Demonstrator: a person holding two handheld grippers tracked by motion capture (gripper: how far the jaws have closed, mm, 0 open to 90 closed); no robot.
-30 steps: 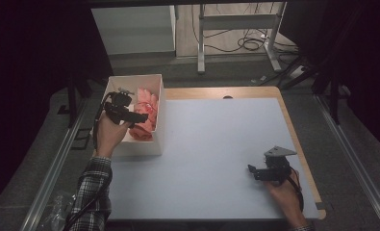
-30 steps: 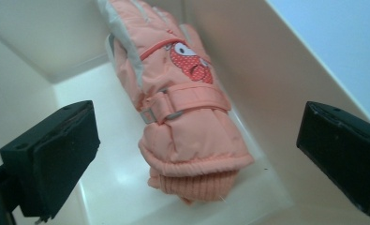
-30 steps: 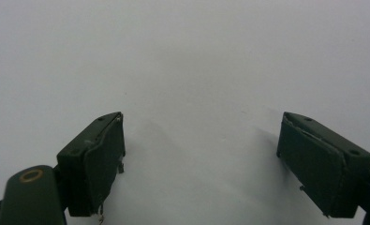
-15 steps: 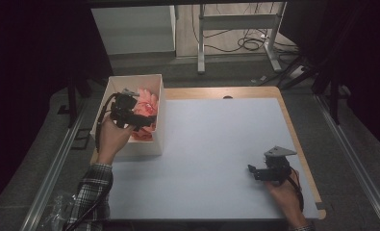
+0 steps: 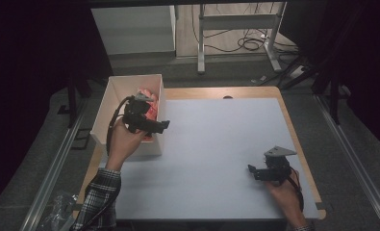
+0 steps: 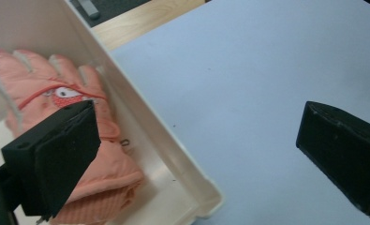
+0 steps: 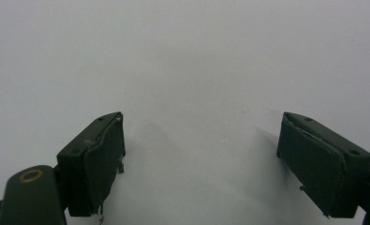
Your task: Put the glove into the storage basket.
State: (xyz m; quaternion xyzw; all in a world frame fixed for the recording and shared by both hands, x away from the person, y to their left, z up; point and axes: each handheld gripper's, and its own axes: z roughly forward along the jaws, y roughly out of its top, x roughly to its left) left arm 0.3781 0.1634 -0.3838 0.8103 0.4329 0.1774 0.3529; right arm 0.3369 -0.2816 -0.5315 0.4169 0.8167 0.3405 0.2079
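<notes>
Left gripper (image 5: 151, 126) jaws wide, straddling the white rectangular box's (image 5: 111, 94) wall, above a salmon-pink padded glove (image 6: 86, 140) (inside the box), right gripper (image 5: 260, 173) spread wide on the pale blue table mat (image 5: 216, 144)

The left gripper (image 5: 164, 124) was raised, its jaws wide apart; the right gripper (image 5: 251, 169) rested low, jaws spread too.

glove (image 6: 75, 154): salmon-pink | box (image 6: 140, 126): cream-white | mat (image 5: 226, 159): pale blue | sleeve (image 5: 98, 197): black-white plaid
</notes>
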